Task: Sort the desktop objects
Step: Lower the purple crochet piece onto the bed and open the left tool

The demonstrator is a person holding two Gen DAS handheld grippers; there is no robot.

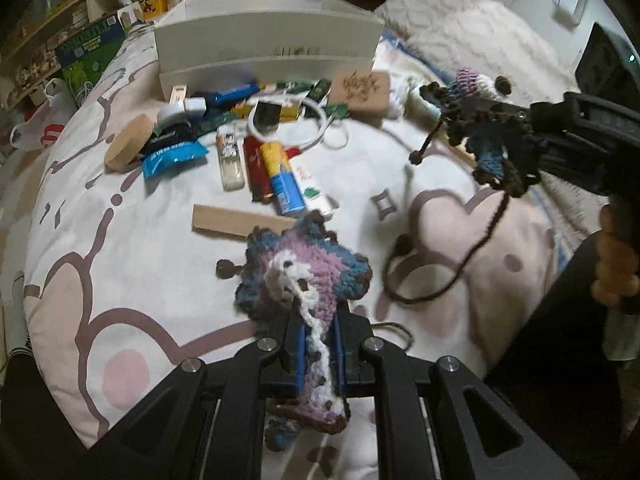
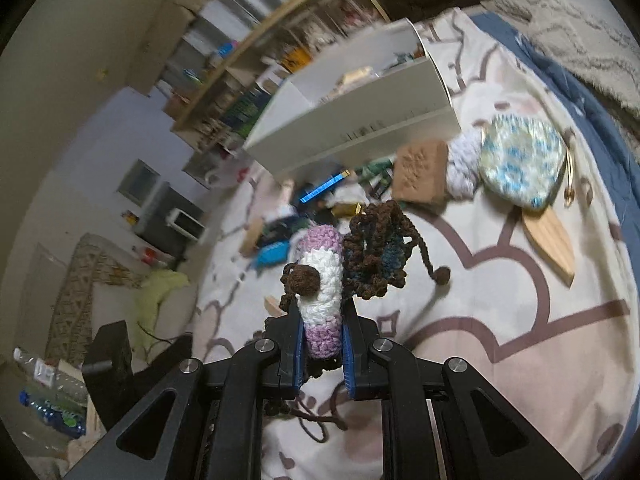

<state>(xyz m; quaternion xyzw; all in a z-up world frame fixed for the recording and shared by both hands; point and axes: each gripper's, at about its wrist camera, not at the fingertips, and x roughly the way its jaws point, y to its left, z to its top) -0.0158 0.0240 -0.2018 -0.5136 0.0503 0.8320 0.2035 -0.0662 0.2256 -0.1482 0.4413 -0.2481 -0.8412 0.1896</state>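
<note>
My left gripper is shut on a crocheted piece of purple, blue and white yarn with brown trim, held low over the patterned sheet. At the right of the left wrist view, my right gripper holds a matching crocheted piece higher up. A brown cord hangs from it and loops on the sheet; whether it joins the two pieces I cannot tell. In the right wrist view, the right gripper is shut on that purple and white piece with a brown bobble.
A white organizer box stands at the back. In front of it lie a blue packet, wooden disc, tubes, wooden strip and brown block. A floral purse and wooden wedge lie right. A hand grips the right handle.
</note>
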